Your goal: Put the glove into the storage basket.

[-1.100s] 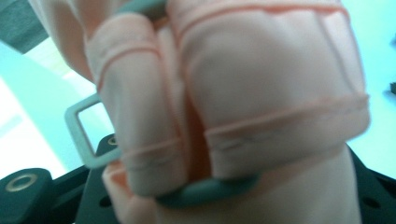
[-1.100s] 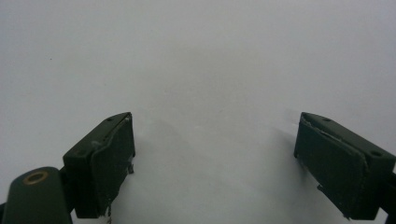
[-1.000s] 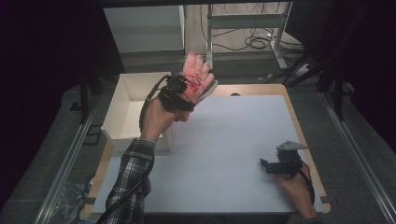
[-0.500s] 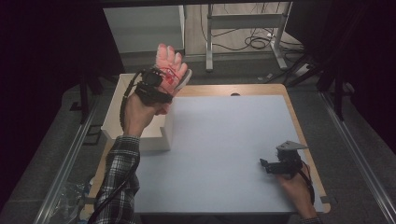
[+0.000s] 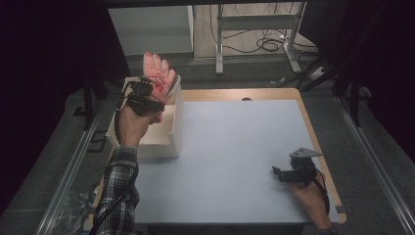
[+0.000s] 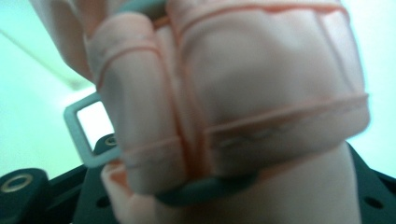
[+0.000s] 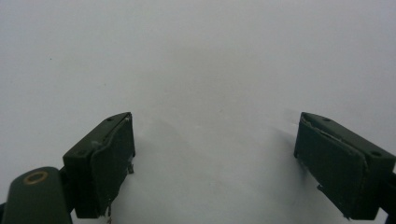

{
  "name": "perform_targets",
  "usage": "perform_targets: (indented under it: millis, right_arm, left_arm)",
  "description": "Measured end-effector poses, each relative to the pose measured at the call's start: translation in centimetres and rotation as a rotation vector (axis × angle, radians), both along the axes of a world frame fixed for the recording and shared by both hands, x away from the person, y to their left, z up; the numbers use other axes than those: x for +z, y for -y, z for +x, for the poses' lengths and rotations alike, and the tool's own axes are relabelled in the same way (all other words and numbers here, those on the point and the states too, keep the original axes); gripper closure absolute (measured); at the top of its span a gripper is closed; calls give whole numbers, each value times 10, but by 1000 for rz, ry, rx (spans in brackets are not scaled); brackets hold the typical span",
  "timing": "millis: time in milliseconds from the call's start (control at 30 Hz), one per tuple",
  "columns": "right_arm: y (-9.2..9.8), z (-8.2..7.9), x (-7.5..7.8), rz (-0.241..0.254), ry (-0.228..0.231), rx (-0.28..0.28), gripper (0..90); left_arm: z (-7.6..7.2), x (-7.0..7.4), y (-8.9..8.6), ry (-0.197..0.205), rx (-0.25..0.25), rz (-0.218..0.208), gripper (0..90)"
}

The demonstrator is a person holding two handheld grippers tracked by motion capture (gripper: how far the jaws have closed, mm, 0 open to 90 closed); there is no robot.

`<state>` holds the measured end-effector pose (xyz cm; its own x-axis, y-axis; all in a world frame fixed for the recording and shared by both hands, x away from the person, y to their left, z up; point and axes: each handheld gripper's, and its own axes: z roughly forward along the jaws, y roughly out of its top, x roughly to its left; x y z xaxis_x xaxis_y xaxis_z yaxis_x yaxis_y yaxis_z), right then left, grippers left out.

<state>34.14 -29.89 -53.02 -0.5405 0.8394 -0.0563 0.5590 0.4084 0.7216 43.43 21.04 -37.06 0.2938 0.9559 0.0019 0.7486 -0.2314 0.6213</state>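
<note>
A pink glove [image 5: 157, 73] with red marks stands fingers-up in my left gripper [image 5: 155, 89], which is shut on its cuff end. I hold it above the back part of an open white box [image 5: 176, 125] at the table's left side. In the left gripper view the glove [image 6: 261, 93] is close up, pink fabric with seams and a grey buckle [image 6: 86, 135], and it hides most of the jaws. My right gripper [image 5: 277, 172] rests low over the white table top [image 5: 235, 147] at the front right. Its jaws [image 7: 215, 158] stand wide apart with nothing between them.
The white box hangs partly over the table's left edge. A wooden rim [image 5: 313, 132] borders the table top. Behind the table stand a white cabinet [image 5: 151, 29] and a metal frame [image 5: 254, 22] with cables on the floor. Metal rails run along both sides.
My left hand has carried the glove leftward, from above the table's back edge to over the white box. The right gripper has stayed where it was.
</note>
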Motion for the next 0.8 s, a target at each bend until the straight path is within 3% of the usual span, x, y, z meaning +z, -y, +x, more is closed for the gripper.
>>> perform_targets:
  millis: [300, 600, 800]
  right_arm:
    - [0, 0, 0, 1, 0, -1, 125]
    - [0, 0, 0, 0, 0, 0, 125]
    - [0, 0, 0, 0, 1, 1, 126]
  left_arm:
    - [10, -33, -13, -19, 51, 2, 469]
    - [23, -67, -10, -50, 71, -6, 459]
    - [27, -78, -5, -70, 70, -1, 453]
